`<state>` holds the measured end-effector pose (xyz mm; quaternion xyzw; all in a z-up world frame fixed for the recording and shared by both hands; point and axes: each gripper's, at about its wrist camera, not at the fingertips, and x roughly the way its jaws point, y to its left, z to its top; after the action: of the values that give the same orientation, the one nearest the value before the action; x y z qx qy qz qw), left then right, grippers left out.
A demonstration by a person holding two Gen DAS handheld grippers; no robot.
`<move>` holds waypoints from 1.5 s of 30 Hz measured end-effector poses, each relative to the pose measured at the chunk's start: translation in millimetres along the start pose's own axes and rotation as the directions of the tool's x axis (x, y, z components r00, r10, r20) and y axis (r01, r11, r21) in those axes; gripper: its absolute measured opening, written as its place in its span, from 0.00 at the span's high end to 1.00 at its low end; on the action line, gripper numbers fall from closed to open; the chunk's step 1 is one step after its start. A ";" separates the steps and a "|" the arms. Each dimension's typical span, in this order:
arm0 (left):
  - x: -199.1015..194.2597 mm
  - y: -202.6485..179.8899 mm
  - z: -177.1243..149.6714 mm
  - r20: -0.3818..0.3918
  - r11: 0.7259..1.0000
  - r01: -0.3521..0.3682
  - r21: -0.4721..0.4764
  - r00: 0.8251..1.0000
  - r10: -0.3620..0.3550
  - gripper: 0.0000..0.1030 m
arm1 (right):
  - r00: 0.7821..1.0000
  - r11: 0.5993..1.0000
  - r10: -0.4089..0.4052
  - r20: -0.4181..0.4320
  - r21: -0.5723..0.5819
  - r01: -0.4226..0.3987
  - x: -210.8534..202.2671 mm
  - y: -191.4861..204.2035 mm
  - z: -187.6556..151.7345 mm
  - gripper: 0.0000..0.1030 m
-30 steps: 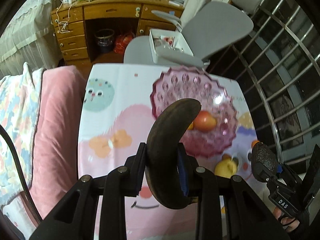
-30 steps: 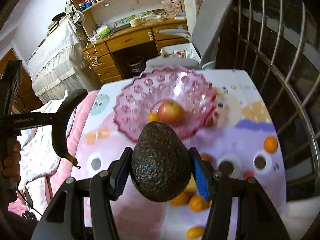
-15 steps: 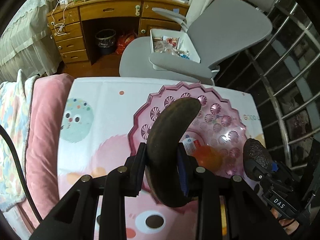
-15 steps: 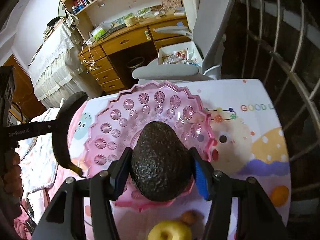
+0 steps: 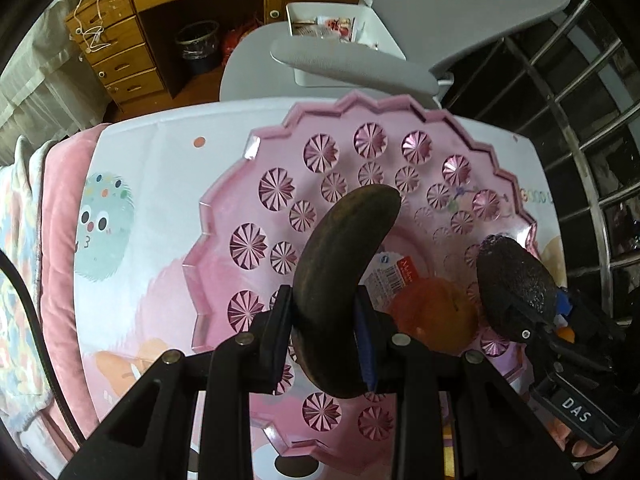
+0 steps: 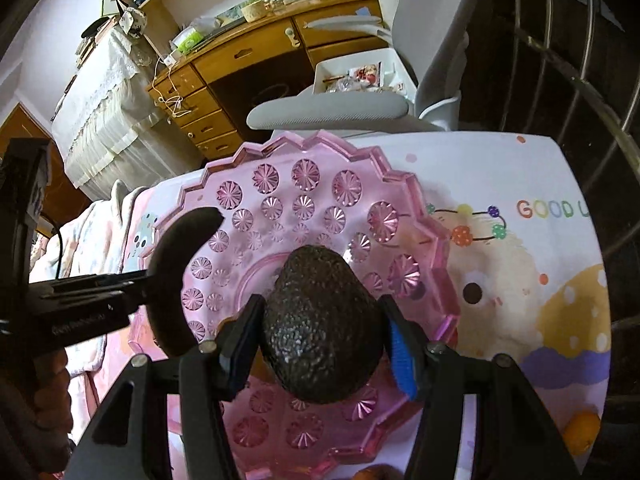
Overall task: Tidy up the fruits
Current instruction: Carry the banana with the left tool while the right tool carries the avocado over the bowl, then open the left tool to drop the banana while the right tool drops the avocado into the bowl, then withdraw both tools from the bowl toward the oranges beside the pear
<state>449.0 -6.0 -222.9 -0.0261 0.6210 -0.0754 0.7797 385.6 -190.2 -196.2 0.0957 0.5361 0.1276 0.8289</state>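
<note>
Your left claw (image 5: pixel 324 334) clamps the blackened banana (image 5: pixel 336 280) and your right claw (image 6: pixel 320 344) grips the avocado (image 6: pixel 320 328), both above the pink bowl (image 5: pixel 240 184). Release carefully (the apple (image 5: pixel 436 316) sits beneath): dropped fruit could bounce out, or the claws collide.

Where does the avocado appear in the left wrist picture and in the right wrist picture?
Left wrist view: the avocado sits at the right edge, clamped in the right gripper.
Right wrist view: the avocado fills the lower centre, between that gripper's fingers.
Shared landmark: the pink bowl beneath it in both.
</note>
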 end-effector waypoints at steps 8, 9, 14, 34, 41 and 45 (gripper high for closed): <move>-13.7 -4.3 3.5 0.034 1.000 -0.007 0.025 0.999 0.006 0.56 | 1.000 1.000 -0.007 0.012 0.020 0.007 -2.3 3.5 3.2 0.41; -19.1 -3.0 4.2 0.042 1.000 -0.003 0.020 0.999 0.002 0.47 | 1.000 1.000 -0.015 0.009 0.023 0.015 -3.7 3.5 3.3 0.41; -43.3 5.1 -3.9 0.074 1.000 0.018 -0.008 0.997 -0.017 0.42 | 0.997 1.000 0.009 0.079 0.017 -0.010 -32.9 9.7 3.7 0.41; -137.3 25.5 -125.8 0.132 0.989 0.139 0.055 0.981 -0.145 0.36 | 0.967 0.972 -0.155 0.203 0.206 0.113 -163.3 18.2 -92.2 0.41; -169.0 30.0 -176.6 0.132 0.971 0.187 0.148 0.969 -0.207 0.29 | 0.943 0.933 -0.246 0.226 0.318 0.167 -203.8 30.7 -159.8 0.41; -180.8 30.8 -197.4 0.128 0.959 0.206 0.193 0.964 -0.233 0.27 | 0.932 0.919 -0.284 0.226 0.342 0.197 -214.5 44.0 -193.1 0.41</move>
<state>220.4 62.0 -97.5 -0.0308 0.5447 -0.2145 0.8101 120.4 -211.6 -76.3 0.1754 0.4389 -0.0771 0.8779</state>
